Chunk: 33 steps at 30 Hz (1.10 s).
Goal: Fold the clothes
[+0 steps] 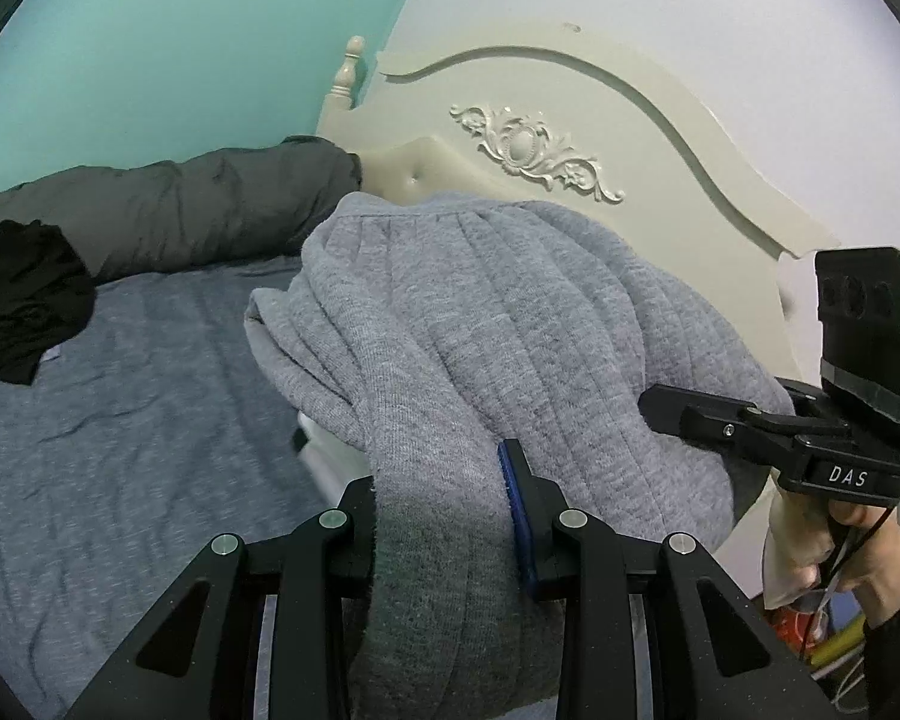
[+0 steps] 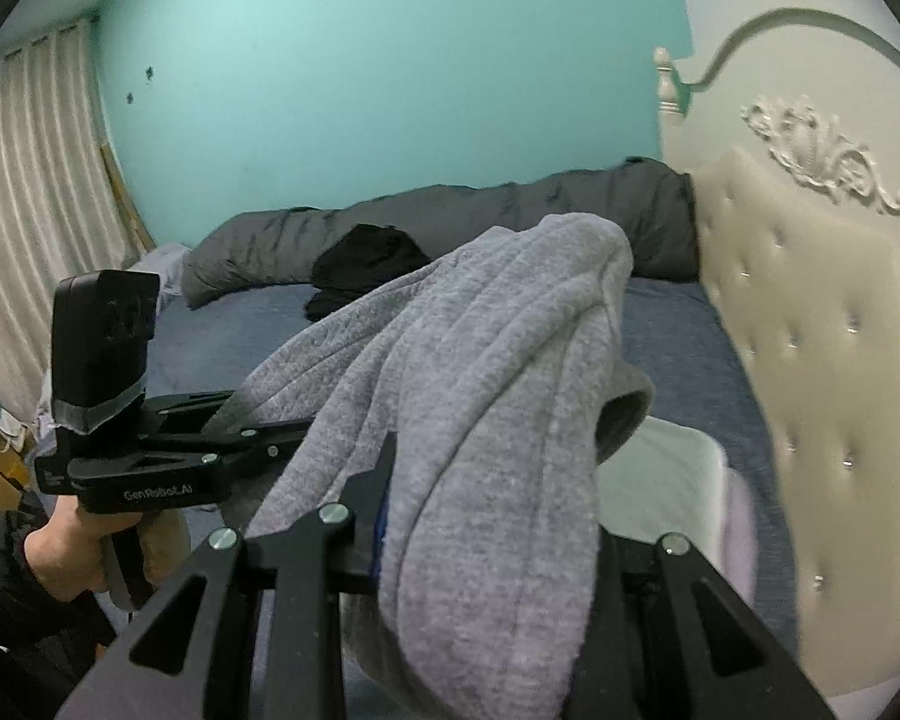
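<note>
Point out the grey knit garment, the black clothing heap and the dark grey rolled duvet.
Grey knit garment (image 1: 450, 324): left wrist view, bunched middle.
Black clothing heap (image 1: 24, 300): left wrist view, centre.
Dark grey rolled duvet (image 2: 510, 210): right wrist view, upper surface.

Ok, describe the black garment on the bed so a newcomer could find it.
Start at the cream headboard and follow the dark grey bolster along the teal wall. The black garment lies crumpled against it on the blue-grey sheet, darker than anything else there.
</note>
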{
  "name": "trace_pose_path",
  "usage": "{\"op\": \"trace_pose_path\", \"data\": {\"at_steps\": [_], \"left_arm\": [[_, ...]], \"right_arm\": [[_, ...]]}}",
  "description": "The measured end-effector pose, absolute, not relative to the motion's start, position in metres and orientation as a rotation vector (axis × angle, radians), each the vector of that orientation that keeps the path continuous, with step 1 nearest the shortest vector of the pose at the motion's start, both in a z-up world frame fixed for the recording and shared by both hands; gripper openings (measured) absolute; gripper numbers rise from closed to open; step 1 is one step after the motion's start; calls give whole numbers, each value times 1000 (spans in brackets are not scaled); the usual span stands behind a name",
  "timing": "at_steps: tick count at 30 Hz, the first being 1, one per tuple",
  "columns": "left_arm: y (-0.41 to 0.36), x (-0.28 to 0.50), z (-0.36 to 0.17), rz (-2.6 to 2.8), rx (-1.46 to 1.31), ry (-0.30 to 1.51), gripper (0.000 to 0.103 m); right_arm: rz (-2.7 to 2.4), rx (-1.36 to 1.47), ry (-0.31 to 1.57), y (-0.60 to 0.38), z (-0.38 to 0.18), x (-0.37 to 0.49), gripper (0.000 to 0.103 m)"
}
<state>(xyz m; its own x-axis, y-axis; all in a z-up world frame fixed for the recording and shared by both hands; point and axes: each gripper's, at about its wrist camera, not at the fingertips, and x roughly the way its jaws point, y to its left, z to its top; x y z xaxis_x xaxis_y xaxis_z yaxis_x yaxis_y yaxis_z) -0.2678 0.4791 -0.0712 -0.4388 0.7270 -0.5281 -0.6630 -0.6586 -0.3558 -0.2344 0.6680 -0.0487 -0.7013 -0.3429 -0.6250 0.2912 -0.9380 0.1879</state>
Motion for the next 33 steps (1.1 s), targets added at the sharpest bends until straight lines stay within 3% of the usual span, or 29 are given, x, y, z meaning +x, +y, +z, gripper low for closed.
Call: {"op": "trace_pose_path", "data": {"at_steps": [10, 15, 23, 33], "left_arm": [[552, -257, -147, 2116, -968, -136, 34], [556, -251, -184, 2075, -1046, -150, 36], [540, -250, -175, 2081, -1051, -139, 44], [519, -244, -137, 2201, -963, 8, 49]], "right_arm": [[-2624, 1154, -151, 733, -120, -235, 30], [-2638, 1204, -212, 761, -145, -235, 40], [-2712, 1212, -335, 773, -133, -227, 50], [-2886, 1175, -282, 769, -107, -211, 51]]}}
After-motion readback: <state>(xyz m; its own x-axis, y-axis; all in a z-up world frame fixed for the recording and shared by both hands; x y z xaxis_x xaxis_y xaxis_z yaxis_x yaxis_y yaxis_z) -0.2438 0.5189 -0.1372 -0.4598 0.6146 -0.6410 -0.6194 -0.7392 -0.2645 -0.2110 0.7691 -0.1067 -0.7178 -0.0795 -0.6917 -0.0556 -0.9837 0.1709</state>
